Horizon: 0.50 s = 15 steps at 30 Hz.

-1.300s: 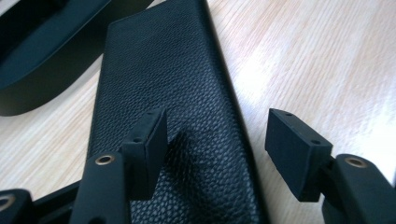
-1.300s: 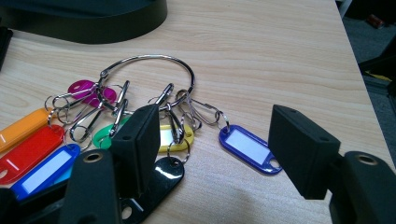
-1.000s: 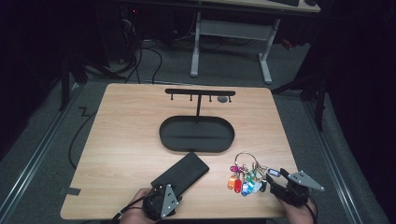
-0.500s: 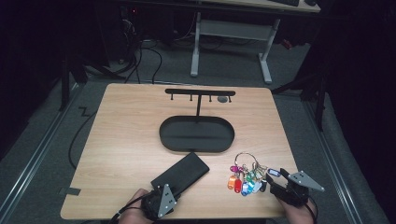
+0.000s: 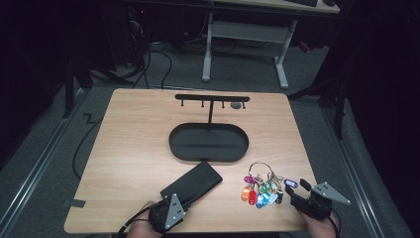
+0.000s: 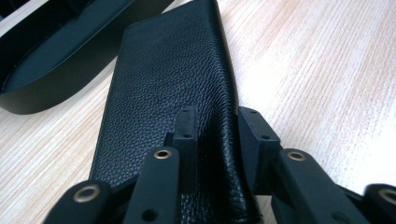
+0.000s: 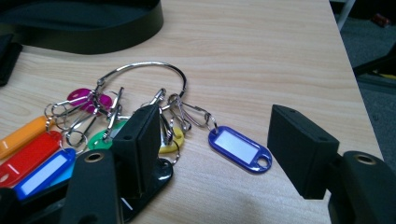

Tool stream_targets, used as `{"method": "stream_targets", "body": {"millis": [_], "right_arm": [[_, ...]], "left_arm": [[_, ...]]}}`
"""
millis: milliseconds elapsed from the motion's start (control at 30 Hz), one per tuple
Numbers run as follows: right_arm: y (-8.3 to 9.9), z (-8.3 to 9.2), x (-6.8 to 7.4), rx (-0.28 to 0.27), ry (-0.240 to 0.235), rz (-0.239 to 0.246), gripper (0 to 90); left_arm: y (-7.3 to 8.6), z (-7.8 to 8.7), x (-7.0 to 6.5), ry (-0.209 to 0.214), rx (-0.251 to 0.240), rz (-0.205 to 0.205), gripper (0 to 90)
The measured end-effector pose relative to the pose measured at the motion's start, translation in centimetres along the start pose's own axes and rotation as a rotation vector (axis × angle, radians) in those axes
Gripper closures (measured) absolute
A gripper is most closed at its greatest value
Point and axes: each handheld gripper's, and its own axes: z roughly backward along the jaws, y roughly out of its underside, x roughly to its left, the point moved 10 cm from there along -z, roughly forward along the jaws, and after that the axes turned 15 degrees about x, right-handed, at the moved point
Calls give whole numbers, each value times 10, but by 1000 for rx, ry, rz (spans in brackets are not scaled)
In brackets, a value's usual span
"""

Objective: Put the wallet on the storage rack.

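Observation:
A black leather wallet (image 5: 194, 182) lies flat on the wooden table, in front of the oval tray. My left gripper (image 5: 173, 202) is at its near end, and in the left gripper view my left gripper (image 6: 218, 133) is shut on the wallet (image 6: 163, 79), pinching its raised right edge. A bunch of coloured key tags on a metal ring (image 5: 261, 188) lies near the front right. My right gripper (image 5: 297, 191) stands open beside it. In the right gripper view my right gripper (image 7: 219, 135) has a blue tag (image 7: 240, 149) between its jaws, untouched, and the ring (image 7: 140, 69) lies beyond.
A black oval tray (image 5: 174, 144) sits mid-table, with a black T-shaped hook stand (image 5: 212, 98) rising behind it. The tray's wall (image 6: 42, 93) is just left of the wallet. The table's right edge (image 7: 348, 60) is close to my right gripper. Cables lie on the floor at left.

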Motion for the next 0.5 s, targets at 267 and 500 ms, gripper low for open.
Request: {"method": "stream_targets", "body": {"millis": [267, 500], "right_arm": [[-2, 1, 2, -5, 0, 5, 354], [-4, 5, 2, -25, -2, 3, 354]], "left_arm": [[-2, 3, 0, -3, -9, 1, 757], [-2, 10, 2, -8, -23, 1, 796]]}}
